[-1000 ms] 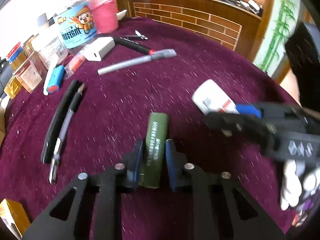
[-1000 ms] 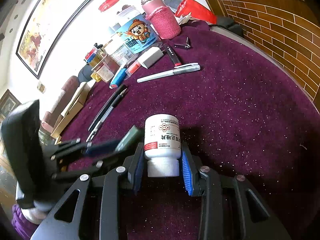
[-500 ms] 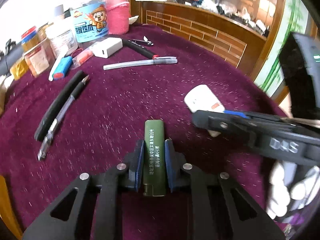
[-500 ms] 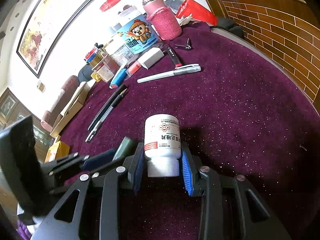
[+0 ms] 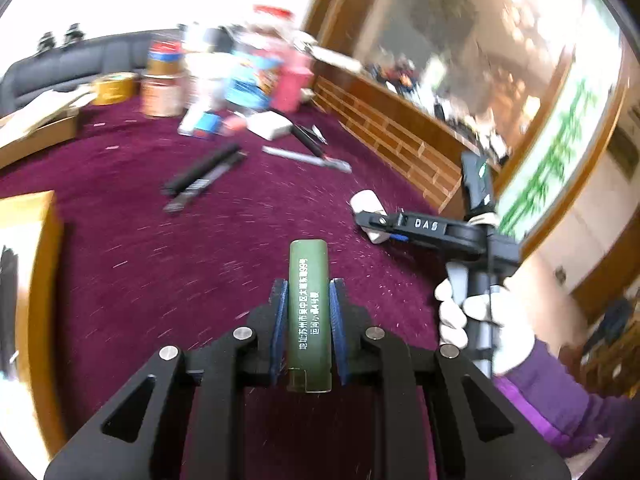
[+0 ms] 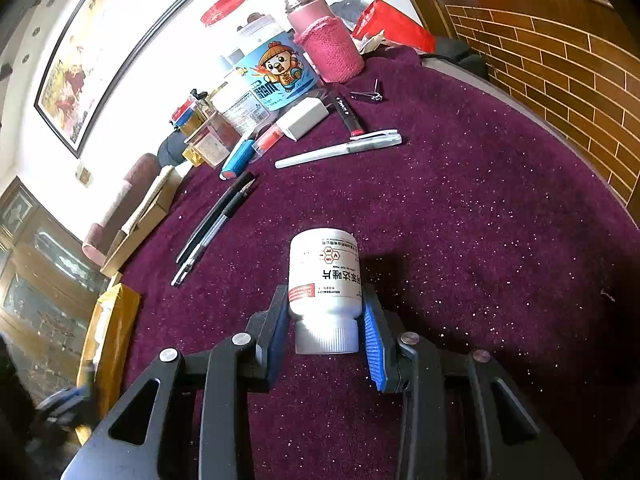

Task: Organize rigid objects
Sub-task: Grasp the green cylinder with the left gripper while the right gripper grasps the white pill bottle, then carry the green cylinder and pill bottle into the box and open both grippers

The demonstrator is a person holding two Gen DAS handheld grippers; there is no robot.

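Observation:
My left gripper (image 5: 308, 300) is shut on a dark green flat bar with white print (image 5: 309, 304), held above the purple cloth (image 5: 160, 264). Far to its right, a white-gloved hand (image 5: 476, 320) holds my right gripper (image 5: 376, 222), whose jaws grip the white bottle (image 5: 366, 202). In the right wrist view, my right gripper (image 6: 326, 320) is shut on the white pill bottle (image 6: 325, 276), cap toward the camera, low over the cloth (image 6: 480, 240). Two black pens (image 6: 216, 220) and a white pen (image 6: 340, 148) lie farther off.
Jars, a cartoon-labelled tub (image 6: 276, 76), a pink flask (image 6: 326, 44), a white charger (image 6: 302, 118), a blue tube (image 6: 238, 158), a marker and nail clippers (image 6: 370, 94) crowd the table's far edge. Yellow boxes (image 5: 28, 272) sit at the left. A brick-patterned wooden counter (image 6: 560, 60) borders the right.
My left gripper has swung back and to the left with the green bar, rolling level; the right gripper now looks much farther away. The right gripper and bottle have not moved.

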